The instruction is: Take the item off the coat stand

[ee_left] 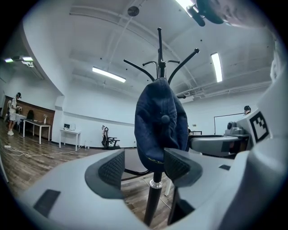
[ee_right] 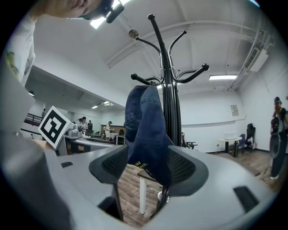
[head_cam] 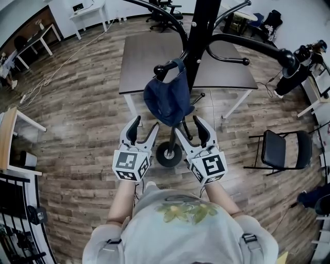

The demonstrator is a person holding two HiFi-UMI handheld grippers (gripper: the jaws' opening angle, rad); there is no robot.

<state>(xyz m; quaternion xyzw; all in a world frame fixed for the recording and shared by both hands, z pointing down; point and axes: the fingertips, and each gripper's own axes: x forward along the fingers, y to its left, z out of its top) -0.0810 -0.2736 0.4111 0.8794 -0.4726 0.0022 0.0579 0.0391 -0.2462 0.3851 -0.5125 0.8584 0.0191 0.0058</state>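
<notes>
A dark blue cap (head_cam: 167, 98) hangs from a low hook of the black coat stand (head_cam: 198, 36). Both grippers are raised side by side just below it. My left gripper (head_cam: 146, 126) is open, its tips under the cap's left edge. The right gripper (head_cam: 186, 126) is open too, near the cap's lower right edge. In the left gripper view the cap (ee_left: 159, 121) hangs beyond the open jaws (ee_left: 144, 166), in front of the stand (ee_left: 159, 54). In the right gripper view the cap (ee_right: 146, 130) droops down to the spread pads (ee_right: 148, 168) without being pinched.
The stand's round base (head_cam: 168, 154) sits on the wooden floor just in front of the person. A dark table (head_cam: 149, 56) stands behind the stand. A black chair (head_cam: 281, 149) is to the right. White desks (head_cam: 87, 13) line the far left wall.
</notes>
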